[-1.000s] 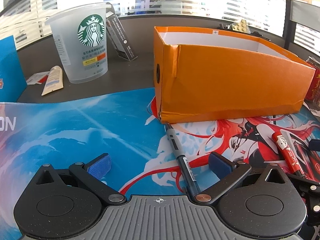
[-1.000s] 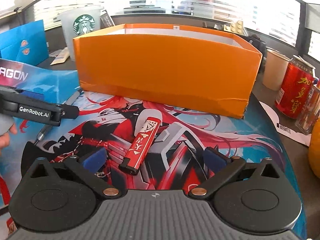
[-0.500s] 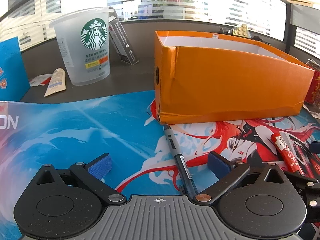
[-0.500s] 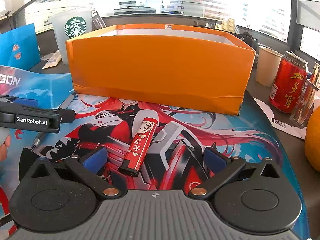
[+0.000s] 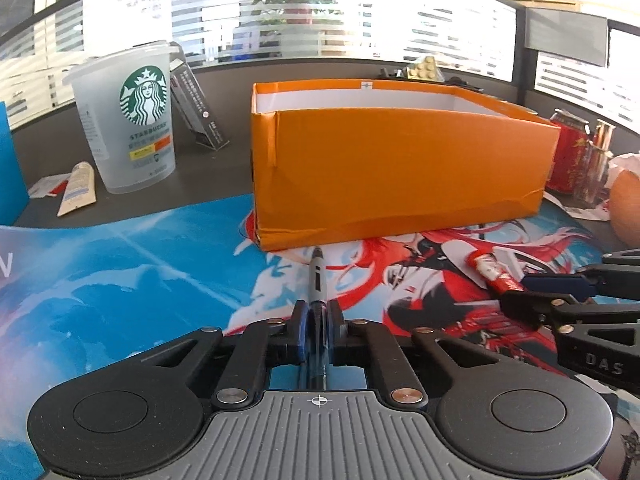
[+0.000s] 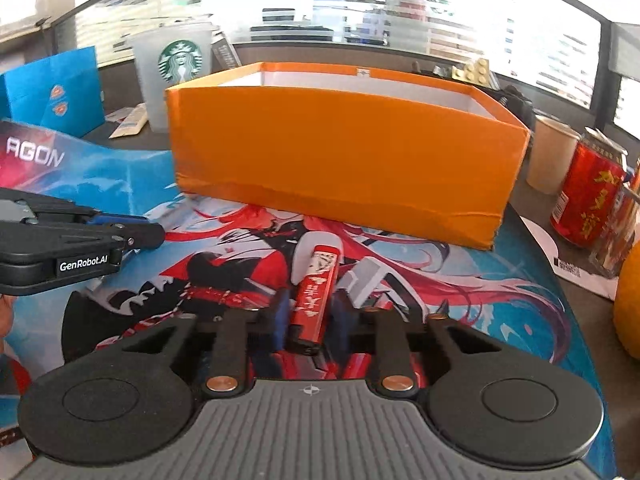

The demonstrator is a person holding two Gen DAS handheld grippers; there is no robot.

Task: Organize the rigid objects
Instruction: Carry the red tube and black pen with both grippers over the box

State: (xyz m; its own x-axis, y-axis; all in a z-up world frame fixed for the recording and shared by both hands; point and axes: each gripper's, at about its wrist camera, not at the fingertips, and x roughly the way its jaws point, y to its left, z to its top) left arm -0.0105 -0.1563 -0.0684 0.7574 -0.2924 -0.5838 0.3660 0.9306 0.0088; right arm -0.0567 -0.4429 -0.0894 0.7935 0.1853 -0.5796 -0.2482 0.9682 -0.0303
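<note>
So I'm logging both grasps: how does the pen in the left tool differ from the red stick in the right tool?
The pen is dark, thin and round; the red stick is flat, wider and printed with white characters. The pen's tip nearly reaches the orange box; the red stick ends well short of it. Shared: both lie on the printed mat, pointing toward the box, each clamped near its rear end, by the left tool and right tool.

The cup (image 5: 132, 120) at 10 o'clock in the left wrist view carries the siren logo over "STARBUCKS". In the right wrist view the mat (image 6: 34, 156) reads "AGON" at 9 o'clock, its first letters out of frame. The left tongs (image 6: 156, 234) bear "GenRobot.AI" on their side. The right tongs (image 5: 516, 290), at 3 o'clock in the left view, show "DAS". Chinese characters on the can (image 6: 588, 196) and red stick (image 6: 316, 288) are too small to read.
</note>
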